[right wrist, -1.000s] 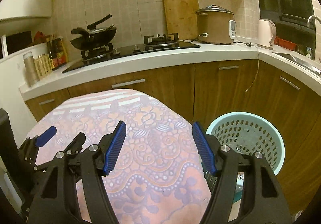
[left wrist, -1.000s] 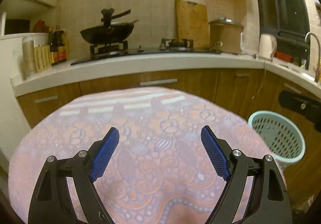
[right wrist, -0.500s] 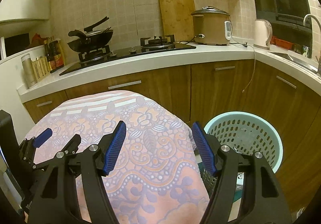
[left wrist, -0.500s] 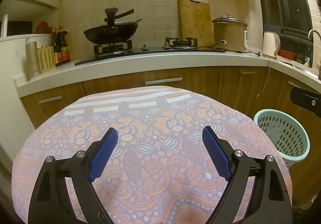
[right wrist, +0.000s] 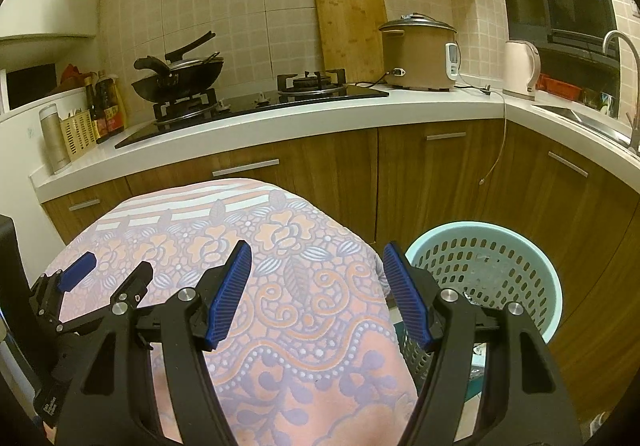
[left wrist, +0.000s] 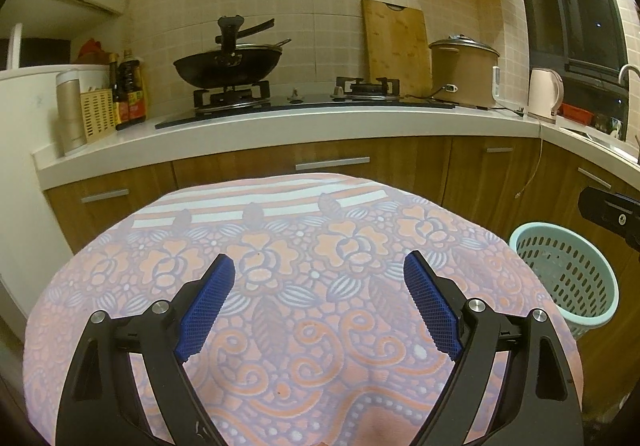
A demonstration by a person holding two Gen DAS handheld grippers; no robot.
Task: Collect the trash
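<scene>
Since the earlier frames, little has shifted: in the left wrist view the counter and stove sit slightly lower in the picture, and both hands hold roughly the same station over the table.

Left wrist view. Your left gripper [left wrist: 320,278] has its jaws spread wide with nothing between the blue pads [left wrist: 206,306]. It points down at a shallow angle over the patterned tablecloth [left wrist: 320,246], a ready posture rather than a grasp. No loose trash is visible on the cloth. The teal basket [left wrist: 568,278] stands on the floor just beside the table's right edge, placed within reach for drops. A black part of the right-hand tool [left wrist: 608,214] enters at the right margin, above the basket. Beyond the table, the wok [left wrist: 228,66] sits on the stove and the cutting board [left wrist: 396,46] leans on the tiled wall.

Right wrist view. Your right gripper [right wrist: 316,282] also stands open, somewhat narrower than the left, and pinches nothing. It straddles the table edge, so one finger overlaps the basket [right wrist: 488,266] in the picture. The basket interior shows only faint dark specks; whether it holds collected trash cannot be told. The left gripper [right wrist: 104,278] appears at the lower left, over the cloth.

Judgement: with the cloth bare, the collecting looks finished or the next item lies out of view.
</scene>
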